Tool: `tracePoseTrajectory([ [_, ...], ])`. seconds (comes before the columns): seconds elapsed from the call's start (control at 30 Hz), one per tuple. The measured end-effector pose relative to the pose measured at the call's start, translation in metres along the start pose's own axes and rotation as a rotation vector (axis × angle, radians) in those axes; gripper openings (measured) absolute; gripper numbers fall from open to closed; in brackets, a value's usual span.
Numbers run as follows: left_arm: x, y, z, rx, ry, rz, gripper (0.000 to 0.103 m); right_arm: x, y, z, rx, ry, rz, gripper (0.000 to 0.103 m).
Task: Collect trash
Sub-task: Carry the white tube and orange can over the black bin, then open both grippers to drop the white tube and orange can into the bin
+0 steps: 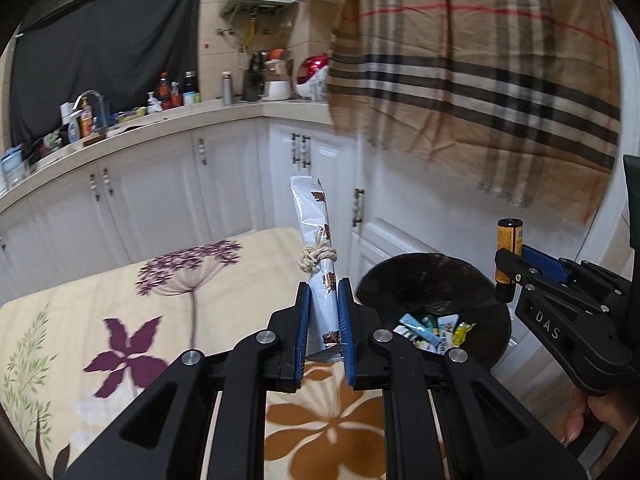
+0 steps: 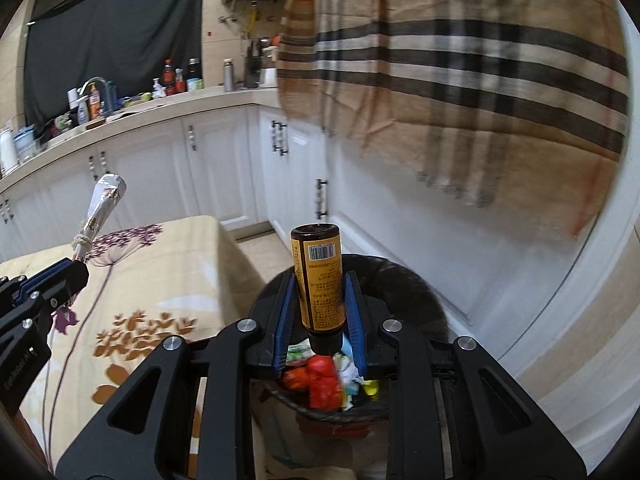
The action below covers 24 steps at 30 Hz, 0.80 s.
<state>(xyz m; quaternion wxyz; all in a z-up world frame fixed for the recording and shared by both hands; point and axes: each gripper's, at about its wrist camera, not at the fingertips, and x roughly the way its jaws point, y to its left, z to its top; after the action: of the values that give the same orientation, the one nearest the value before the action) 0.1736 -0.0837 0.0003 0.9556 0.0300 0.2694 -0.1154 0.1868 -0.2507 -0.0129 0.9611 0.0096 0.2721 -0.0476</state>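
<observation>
A: What is the left gripper [image 1: 324,320] carrying?

B: It is clenched on a rolled silver wrapper [image 1: 318,256] tied with a knot of string [image 1: 316,258]. The roll stands nearly upright between the blue pads and pokes out toward twelve o'clock.

A: And the right gripper [image 2: 322,312]?

B: It grasps a small brown bottle [image 2: 320,280] with a yellow label, held bottom-up, its neck pointing toward six o'clock. The bottle hangs right above the black trash bin [image 2: 416,292].

A: Where is the bin from the left camera?

B: At about three o'clock of the wrapper, just beside the table's flowered cloth [image 1: 120,320]. Coloured packets [image 1: 434,330] lie inside it. A hand [image 1: 600,416] shows under the right gripper at four o'clock.

A: Behind all that?

B: White cabinets [image 1: 160,200], and a plaid cloth [image 1: 480,80] hanging at one o'clock.
</observation>
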Motion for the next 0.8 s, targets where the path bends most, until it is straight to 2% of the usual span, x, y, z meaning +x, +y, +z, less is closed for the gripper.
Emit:
tracePoseTrajectory([
  [0.4,0.045,-0.036,0.009,0.049,0.019,-0.022,0.015,0.028,-0.037,0.001,0.043,0.016,-0.058,0.024],
  [0.8,0.084,-0.064,0.014,0.093,0.052,-0.035,0.016,0.055,-0.055,-0.002,0.069,0.037,-0.087,0.024],
])
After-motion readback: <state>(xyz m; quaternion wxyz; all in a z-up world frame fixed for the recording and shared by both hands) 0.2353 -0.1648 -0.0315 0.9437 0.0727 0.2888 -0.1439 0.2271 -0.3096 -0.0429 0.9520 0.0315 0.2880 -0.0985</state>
